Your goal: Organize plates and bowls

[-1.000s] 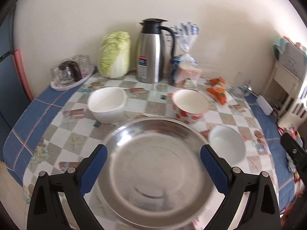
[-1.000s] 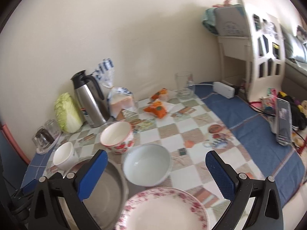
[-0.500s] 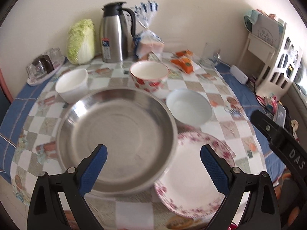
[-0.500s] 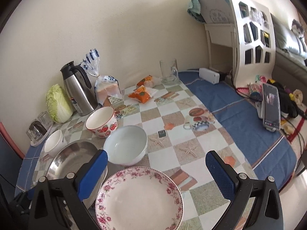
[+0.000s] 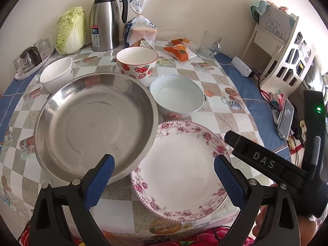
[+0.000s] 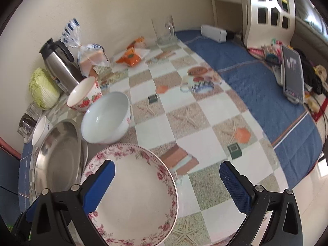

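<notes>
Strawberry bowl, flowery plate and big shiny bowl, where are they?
strawberry bowl (image 5: 136, 57), left wrist view, white inside.
flowery plate (image 5: 180, 170), left wrist view, plain middle.
big shiny bowl (image 5: 92, 123), left wrist view, flat bottom.

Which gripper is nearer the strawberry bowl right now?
Left, narrowly. The left gripper faces the strawberry bowl across the steel basin; the right gripper sits farther right, over the floral plate.
</notes>
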### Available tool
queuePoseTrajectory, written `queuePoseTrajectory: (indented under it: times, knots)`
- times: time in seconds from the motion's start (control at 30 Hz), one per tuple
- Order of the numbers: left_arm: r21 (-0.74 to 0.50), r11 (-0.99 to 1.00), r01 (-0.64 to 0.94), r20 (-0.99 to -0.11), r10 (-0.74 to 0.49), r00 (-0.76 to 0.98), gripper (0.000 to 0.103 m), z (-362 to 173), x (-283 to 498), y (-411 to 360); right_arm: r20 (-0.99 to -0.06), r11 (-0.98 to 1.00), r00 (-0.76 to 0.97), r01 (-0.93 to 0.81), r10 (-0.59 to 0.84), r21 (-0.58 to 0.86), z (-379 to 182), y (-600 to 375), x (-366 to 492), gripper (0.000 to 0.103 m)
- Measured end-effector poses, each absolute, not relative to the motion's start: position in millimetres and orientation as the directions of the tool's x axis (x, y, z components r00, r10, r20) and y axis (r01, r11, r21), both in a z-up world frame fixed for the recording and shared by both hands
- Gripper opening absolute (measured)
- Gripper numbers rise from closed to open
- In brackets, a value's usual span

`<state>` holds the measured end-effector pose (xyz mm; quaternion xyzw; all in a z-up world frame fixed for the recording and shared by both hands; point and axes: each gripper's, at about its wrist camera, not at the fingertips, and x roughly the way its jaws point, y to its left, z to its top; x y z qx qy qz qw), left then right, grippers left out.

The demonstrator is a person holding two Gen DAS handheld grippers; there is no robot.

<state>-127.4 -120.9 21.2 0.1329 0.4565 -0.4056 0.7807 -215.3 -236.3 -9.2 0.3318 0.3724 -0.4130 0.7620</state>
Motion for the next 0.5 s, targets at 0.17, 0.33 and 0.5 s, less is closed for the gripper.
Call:
queuePoseTrajectory:
  times: [0.17,0.33,0.5]
  knots:
    - [-0.204,0.633,0.747,-0.850,-0.493,0.185,0.098,8,-125,-123,-0.897,0.415,0.324,0.891,-0.300,0.183,-32,-244,-215,0.103]
    - [-0.245,0.631,0.736,-0.875,-0.471,0.112,0.098,-6,-126,-125,-0.919,0.399,0.311,0.895,-0.241,0.198,-45,-248,-216,0.103]
    - [-0.254,0.695,0.673,-0.904,-0.418,0.089,0.098,-20,-118,-121,-0.926,0.411,0.321,0.885,-0.196,0.220,-53,-249,-212,0.103]
